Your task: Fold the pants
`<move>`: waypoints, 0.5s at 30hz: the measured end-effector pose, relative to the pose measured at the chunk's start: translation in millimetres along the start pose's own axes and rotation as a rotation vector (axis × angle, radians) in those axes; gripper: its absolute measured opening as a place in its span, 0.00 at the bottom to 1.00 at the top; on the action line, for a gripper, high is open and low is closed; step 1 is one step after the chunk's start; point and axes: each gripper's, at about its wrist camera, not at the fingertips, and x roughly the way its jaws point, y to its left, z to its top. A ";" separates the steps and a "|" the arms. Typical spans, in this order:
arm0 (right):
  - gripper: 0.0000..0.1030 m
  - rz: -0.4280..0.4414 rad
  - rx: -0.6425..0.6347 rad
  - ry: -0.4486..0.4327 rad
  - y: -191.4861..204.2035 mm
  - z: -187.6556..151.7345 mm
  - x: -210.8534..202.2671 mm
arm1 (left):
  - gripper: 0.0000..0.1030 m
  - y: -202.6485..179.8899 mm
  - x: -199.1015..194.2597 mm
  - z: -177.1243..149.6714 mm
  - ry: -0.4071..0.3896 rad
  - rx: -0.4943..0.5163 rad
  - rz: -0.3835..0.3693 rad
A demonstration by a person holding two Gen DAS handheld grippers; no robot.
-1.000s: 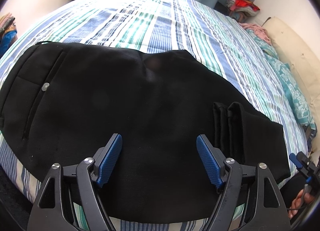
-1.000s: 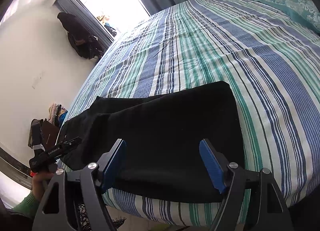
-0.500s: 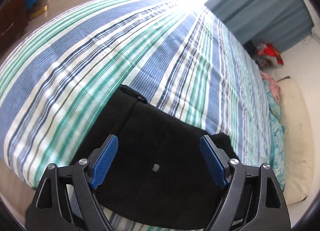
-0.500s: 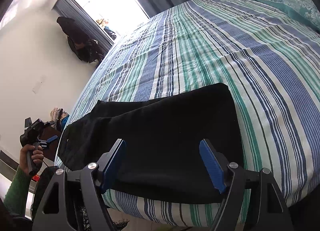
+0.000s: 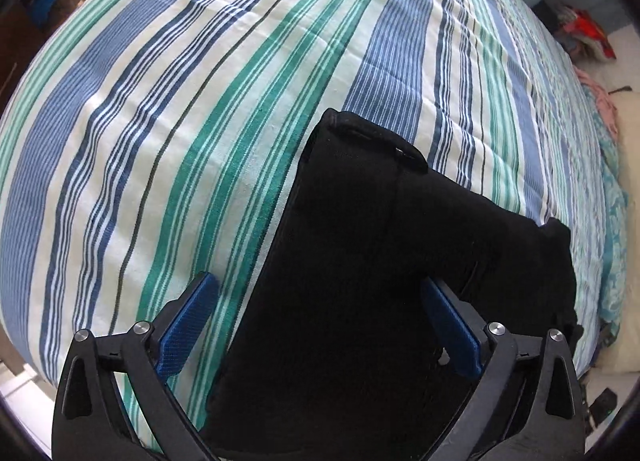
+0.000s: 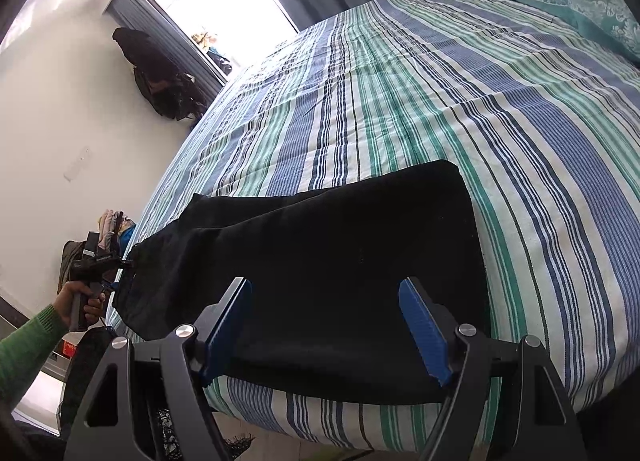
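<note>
Black pants [image 5: 380, 281] lie folded lengthwise along the near edge of a striped bed [image 5: 200, 101]. In the left wrist view my left gripper [image 5: 320, 305] hangs over their waistband end, pointing steeply down. Its jaws are opening, with the cloth below and between the blue pads [image 5: 188, 325] and neither pad pressing on it. In the right wrist view my right gripper [image 6: 326, 325] stands open above the other end of the pants [image 6: 340, 253], nothing pinched. A hand in a green sleeve [image 6: 76, 301] holds the left gripper at the far left of that view.
Teal patterned pillows [image 6: 580, 1] and a heap of clothes [image 5: 588, 33] lie at the head of the bed. A cream pillow [image 5: 628, 221] lies beside them. Dark clothes hang on the wall [image 6: 160, 81] by the window [image 6: 216, 5]. The bed's edge runs just below both grippers.
The left gripper has swept along the pants to their waistband end, tipped further down, and its jaws have spread wider. The right gripper and the pants have stayed put.
</note>
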 end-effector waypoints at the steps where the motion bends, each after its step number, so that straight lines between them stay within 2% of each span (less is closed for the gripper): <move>1: 0.74 0.002 0.003 -0.001 -0.5 0.2 0.1 | 0.94 -2.4 -2.5 -3.9 -0.006 0.011 -0.011; 2: 0.74 0.003 0.006 -0.002 -1.0 0.9 0.2 | 0.87 -5.3 -4.8 -7.8 -0.016 0.030 -0.027; 3: 0.74 0.006 0.008 -0.003 -1.4 1.5 0.3 | 0.65 -8.6 -9.4 -11.7 -0.025 0.039 -0.057; 4: 0.74 0.010 0.012 -0.004 -1.8 2.4 0.3 | 0.49 -12.3 -15.7 -15.7 -0.038 0.037 -0.046; 5: 0.74 0.015 0.016 -0.005 -2.4 3.1 0.4 | 0.40 -15.3 -23.1 -20.3 -0.057 0.039 -0.038; 6: 0.74 0.021 0.021 -0.006 -2.9 4.0 0.4 | 0.27 -17.0 -30.7 -24.8 -0.072 0.031 -0.042; 7: 0.74 0.027 0.027 -0.010 -3.3 4.7 0.0 | 0.21 -15.7 -38.0 -27.9 -0.084 0.007 -0.077; 11: 0.74 0.054 0.057 -0.030 -6.7 7.3 -5.0 | 0.16 -13.3 -82.0 -41.5 -0.128 -0.113 -0.349; 15: 0.74 0.063 0.081 -0.050 -9.2 9.7 -10.1 | 0.15 -61.0 -113.4 -60.2 -0.114 -0.113 -0.543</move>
